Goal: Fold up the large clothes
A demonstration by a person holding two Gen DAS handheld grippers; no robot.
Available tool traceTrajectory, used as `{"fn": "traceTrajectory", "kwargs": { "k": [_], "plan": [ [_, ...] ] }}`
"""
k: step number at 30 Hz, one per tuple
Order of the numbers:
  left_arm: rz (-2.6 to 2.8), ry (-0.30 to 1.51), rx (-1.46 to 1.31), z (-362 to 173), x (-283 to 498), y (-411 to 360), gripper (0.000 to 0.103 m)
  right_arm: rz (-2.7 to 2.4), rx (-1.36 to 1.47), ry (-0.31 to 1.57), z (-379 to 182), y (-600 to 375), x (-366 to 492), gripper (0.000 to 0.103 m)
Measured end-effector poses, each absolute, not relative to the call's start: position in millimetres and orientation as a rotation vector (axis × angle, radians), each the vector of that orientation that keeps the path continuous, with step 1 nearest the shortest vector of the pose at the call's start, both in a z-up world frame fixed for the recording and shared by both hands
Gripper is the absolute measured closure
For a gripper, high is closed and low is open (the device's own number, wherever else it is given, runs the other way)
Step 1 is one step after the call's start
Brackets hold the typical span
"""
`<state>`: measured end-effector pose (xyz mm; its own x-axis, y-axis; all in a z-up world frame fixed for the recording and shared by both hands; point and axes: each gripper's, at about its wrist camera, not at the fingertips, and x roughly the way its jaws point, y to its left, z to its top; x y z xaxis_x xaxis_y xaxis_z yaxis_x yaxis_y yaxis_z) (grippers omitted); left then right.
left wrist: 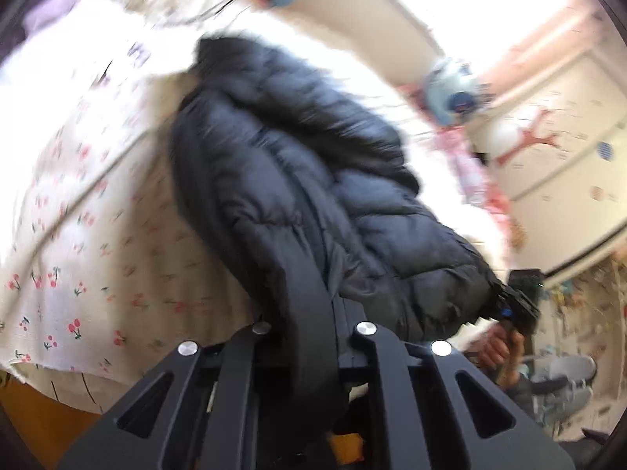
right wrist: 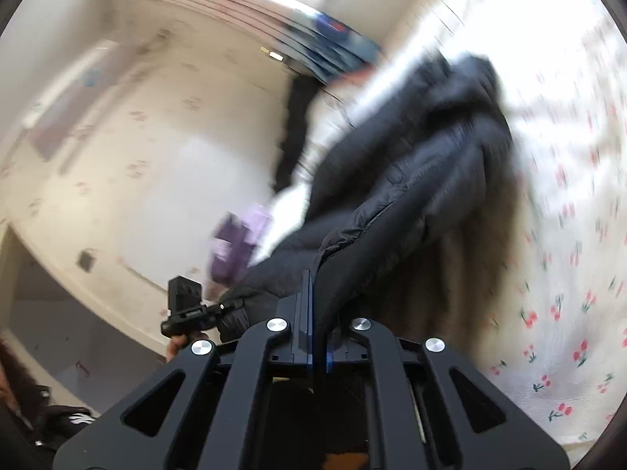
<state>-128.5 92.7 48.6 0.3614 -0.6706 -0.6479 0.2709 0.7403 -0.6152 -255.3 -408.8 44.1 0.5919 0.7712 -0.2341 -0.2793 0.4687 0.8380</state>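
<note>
The left gripper [left wrist: 313, 313] is held tilted, its fingers pressed together on a fold of the black jacket [left wrist: 298, 180]. The right gripper [right wrist: 313, 301] is likewise clamped, a jacket edge being pinched between its blue-edged fingers [right wrist: 303, 313]. Each gripper is seen low in the other's view, gripped by a bare hand [left wrist: 503, 346]. Both views are blurred.

No writing can be read in either view. The wall [left wrist: 556, 164] at the right of the left wrist frame carries small marks (possibly labels), but motion blur leaves them illegible.
</note>
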Motion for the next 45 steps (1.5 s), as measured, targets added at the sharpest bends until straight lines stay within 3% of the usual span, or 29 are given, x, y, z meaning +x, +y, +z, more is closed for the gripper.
{"fn": "traceTrajectory", "kwargs": {
  "k": [4, 6, 9, 11, 15, 16, 18, 22, 26, 28, 30, 33, 35, 37, 39, 40, 45],
  "plan": [
    [-0.737, 0.996, -0.39, 98.3, -178.3, 96.7, 0.092, 0.753, 0.779, 0.609, 99.2, -427.9, -301.5, 0.098],
    [-0.804, 1.038, -0.306, 98.1, -207.1, 97.0, 0.089, 0.761, 0.708, 0.667, 105.3, -435.9, -326.7, 0.097],
    [-0.844, 1.159, -0.177, 65.2, -241.8, 107.4, 0.071, 0.725, 0.634, 0.888, 69.8, -446.7, -359.0, 0.083],
    [-0.725, 1.242, -0.097, 35.9, -256.2, 130.3, 0.065, 0.556, 0.596, 1.013, 34.5, -467.2, -376.4, 0.083],
    [-0.459, 1.189, -0.143, 39.8, -226.4, 184.7, 0.063, 0.426, 0.606, 0.93, 34.6, -485.6, -357.1, 0.077],
    [-0.444, 1.134, -0.168, 48.3, -214.3, 184.9, 0.059, 0.452, 0.565, 0.888, 46.5, -471.7, -335.4, 0.073],
    [-0.447, 0.995, -0.198, 65.8, -181.3, 175.2, 0.029, 0.487, 0.5, 0.828, 63.7, -441.0, -293.5, 0.052],
    [-0.52, 0.831, -0.192, 65.1, -93.3, 100.0, 0.027, 0.527, 0.332, 0.775, 80.6, -351.0, -164.1, 0.051],
    [-0.486, 0.793, -0.231, 31.5, -8.7, 39.1, 0.027, 0.393, 0.23, 0.853, 47.8, -314.1, -60.0, 0.051],
    [-0.476, 0.858, -0.28, 1.3, 27.6, 14.8, 0.027, 0.261, 0.214, 0.971, 7.0, -326.7, -24.0, 0.06],
    [-0.499, 0.998, -0.262, -41.1, 53.8, -11.5, 0.027, 0.214, 0.292, 1.054, -33.9, -354.4, -9.6, 0.079],
    [-0.471, 1.097, -0.127, -69.3, 69.2, -44.2, 0.026, 0.22, 0.394, 1.065, -45.5, -378.1, -15.1, 0.08],
    [-0.478, 1.11, -0.125, -58.8, 62.3, -42.0, 0.026, 0.273, 0.41, 1.049, -31.2, -385.4, -33.9, 0.074],
    [-0.519, 1.081, -0.155, -37.2, 32.7, -15.7, 0.026, 0.327, 0.41, 1.004, -10.2, -399.9, -65.3, 0.057],
    [-0.546, 1.05, -0.155, -16.7, -14.0, 24.7, 0.026, 0.387, 0.442, 0.97, 6.3, -425.8, -121.0, 0.027],
    [-0.551, 1.05, -0.153, -11.9, -32.0, 38.9, 0.025, 0.384, 0.449, 0.968, 11.2, -436.5, -143.9, 0.021],
    [-0.513, 1.149, -0.201, -28.6, -133.3, 139.3, 0.019, 0.422, 0.592, 1.066, -6.8, -484.0, -270.6, 0.014]
  ]
}}
